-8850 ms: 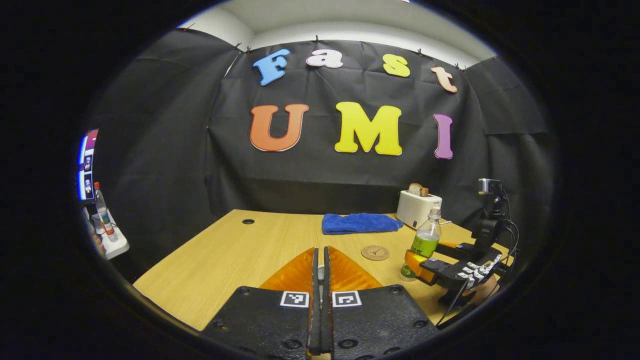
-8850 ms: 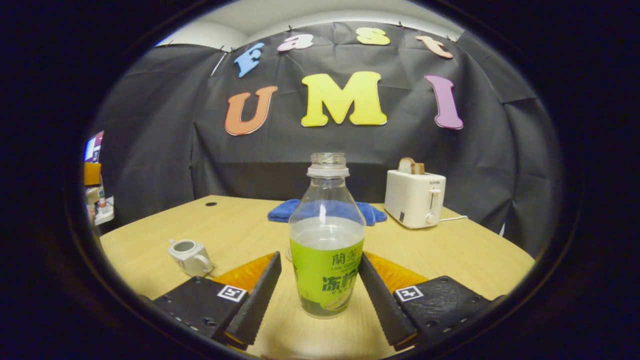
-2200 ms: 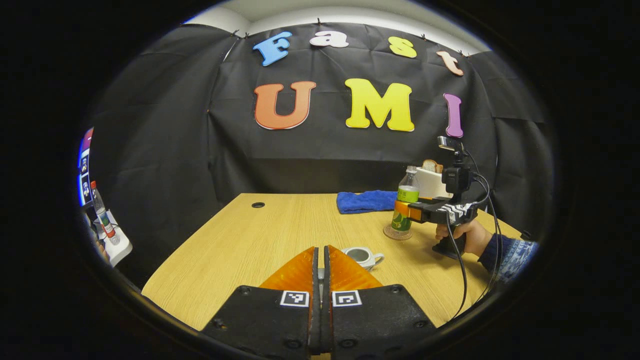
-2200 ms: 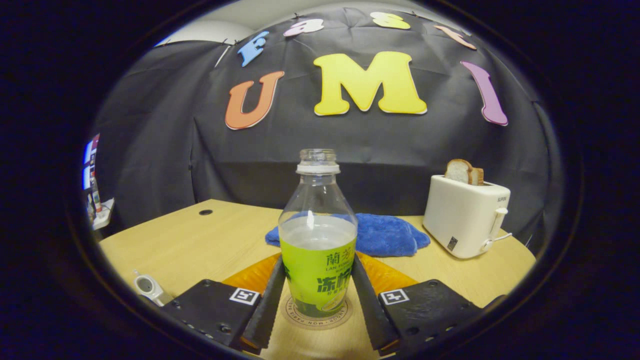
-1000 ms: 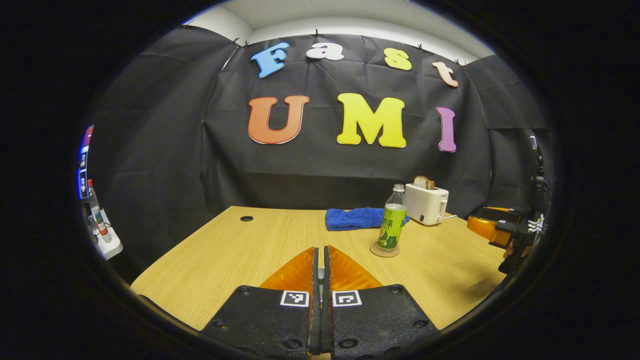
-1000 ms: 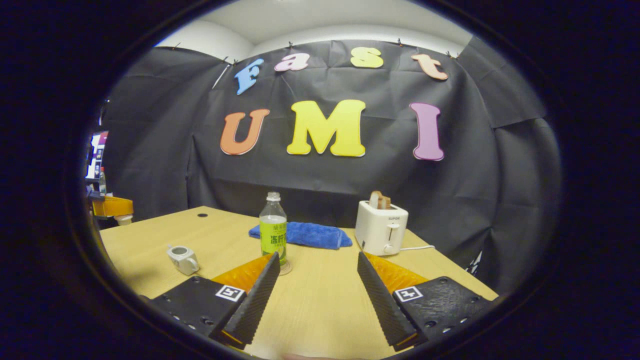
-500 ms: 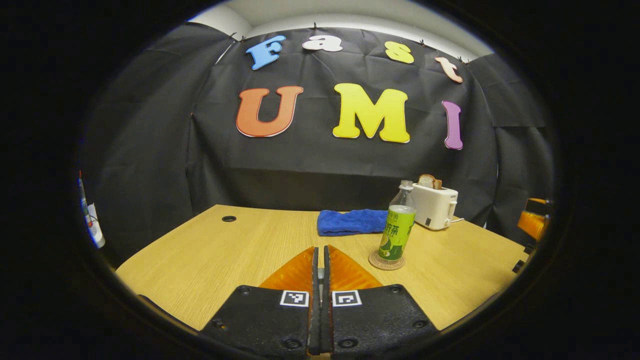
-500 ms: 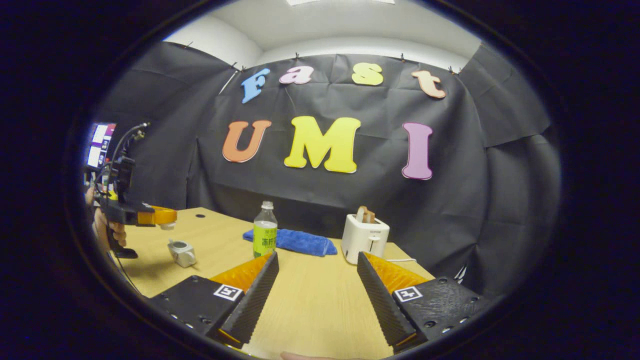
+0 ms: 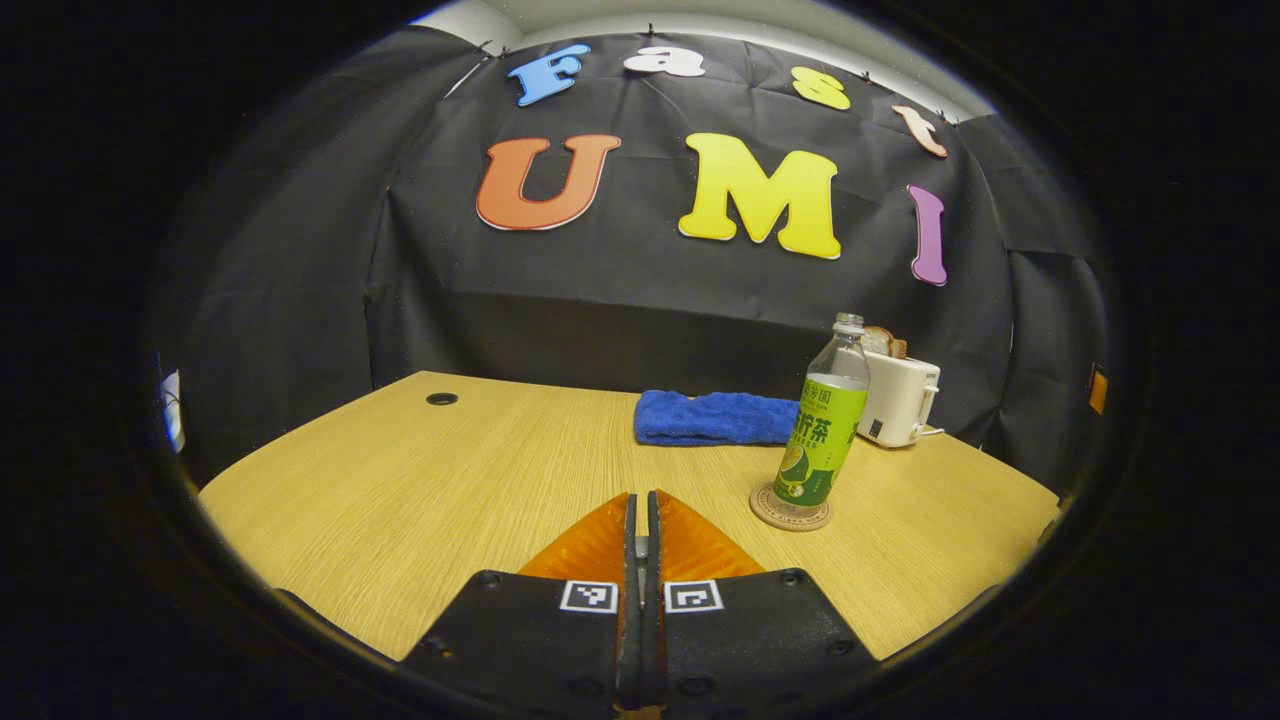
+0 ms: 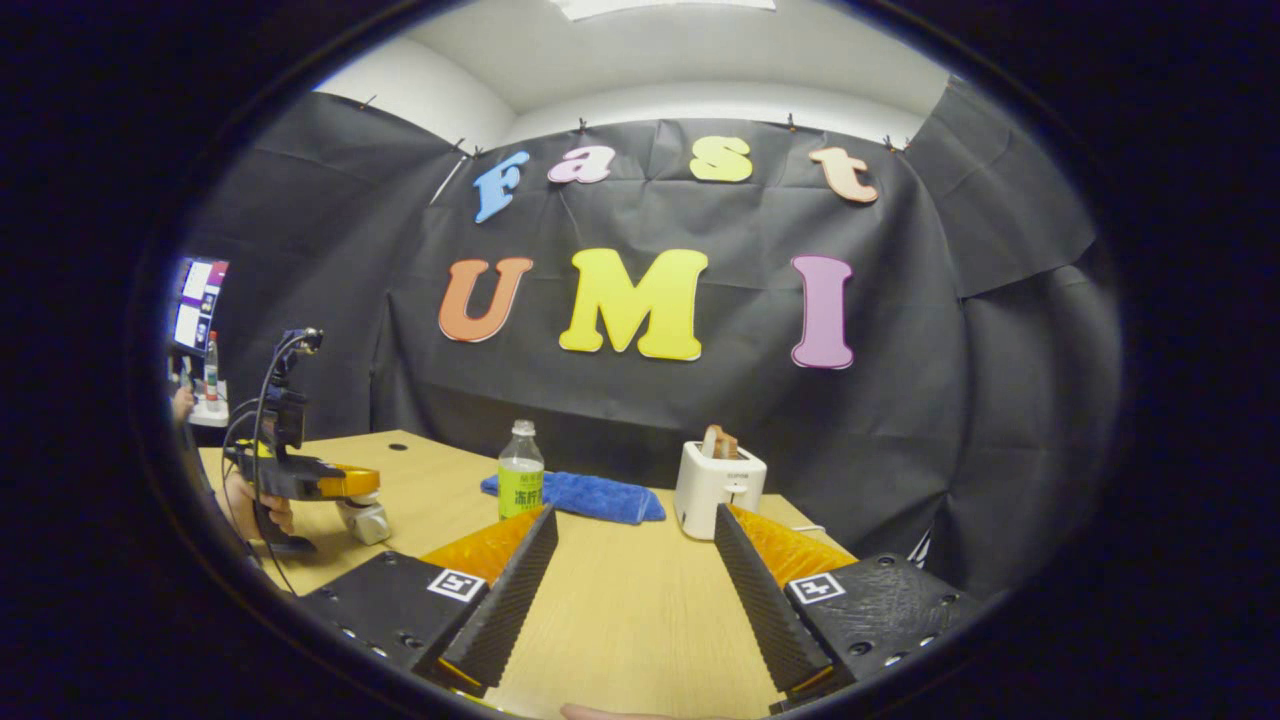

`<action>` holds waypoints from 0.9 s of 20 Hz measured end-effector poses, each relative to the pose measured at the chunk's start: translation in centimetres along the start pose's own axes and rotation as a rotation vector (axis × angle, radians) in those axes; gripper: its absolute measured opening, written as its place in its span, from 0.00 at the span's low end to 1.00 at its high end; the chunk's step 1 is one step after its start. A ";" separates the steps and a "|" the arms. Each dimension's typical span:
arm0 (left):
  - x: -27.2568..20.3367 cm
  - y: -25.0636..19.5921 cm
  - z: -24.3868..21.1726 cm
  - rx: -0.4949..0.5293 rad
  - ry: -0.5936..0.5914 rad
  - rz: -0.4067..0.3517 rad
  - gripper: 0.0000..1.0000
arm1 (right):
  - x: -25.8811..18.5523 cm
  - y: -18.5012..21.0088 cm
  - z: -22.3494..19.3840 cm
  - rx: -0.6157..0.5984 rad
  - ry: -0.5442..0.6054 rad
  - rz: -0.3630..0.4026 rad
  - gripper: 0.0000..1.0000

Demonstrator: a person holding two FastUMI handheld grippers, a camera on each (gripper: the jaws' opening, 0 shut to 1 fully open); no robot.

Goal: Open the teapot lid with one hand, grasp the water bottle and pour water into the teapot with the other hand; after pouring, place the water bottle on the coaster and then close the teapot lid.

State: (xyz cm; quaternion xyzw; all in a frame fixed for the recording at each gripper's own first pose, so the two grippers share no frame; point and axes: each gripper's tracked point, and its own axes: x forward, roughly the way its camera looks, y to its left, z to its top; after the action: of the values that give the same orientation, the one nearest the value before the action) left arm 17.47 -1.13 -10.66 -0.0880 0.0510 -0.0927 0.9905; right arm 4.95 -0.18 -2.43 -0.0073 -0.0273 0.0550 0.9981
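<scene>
Over at the left of the right gripper view, my left gripper (image 10: 368,484) hangs right above the teapot (image 10: 364,520), pinched tight with the lid surely in it, though I can't see it; if I come down off-centre, the lid could clip the rim and tip the pot. Bottle (image 9: 823,425) stands on the coaster (image 9: 790,508). My right gripper (image 10: 630,570) gapes empty; a second ago it was nearer the bottle

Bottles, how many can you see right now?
2: the water bottle standing on the coaster, and a small bottle on a side shelf, far left in the right gripper view. Others may be hidden.
</scene>
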 end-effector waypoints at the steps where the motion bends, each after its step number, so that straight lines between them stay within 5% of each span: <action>1: -0.2 0.2 -0.1 0.013 -0.007 0.009 0.03 | 0.0 -0.1 0.0 0.002 0.000 -0.001 0.94; 17: -1.5 -0.1 -1.5 0.035 -0.042 0.019 0.09 | -0.4 1.3 -0.1 -0.026 0.006 0.030 0.97; 18: -1.6 -0.5 -1.3 0.035 -0.039 0.002 0.18 | -0.5 1.4 0.0 -0.027 0.002 0.034 0.94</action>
State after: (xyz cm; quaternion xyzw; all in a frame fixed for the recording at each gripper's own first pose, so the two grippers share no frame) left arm 15.70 -1.58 -11.75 -0.0724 0.0303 -0.0911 0.9927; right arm 4.30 1.18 -2.43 -0.0212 -0.0267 0.0718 0.9968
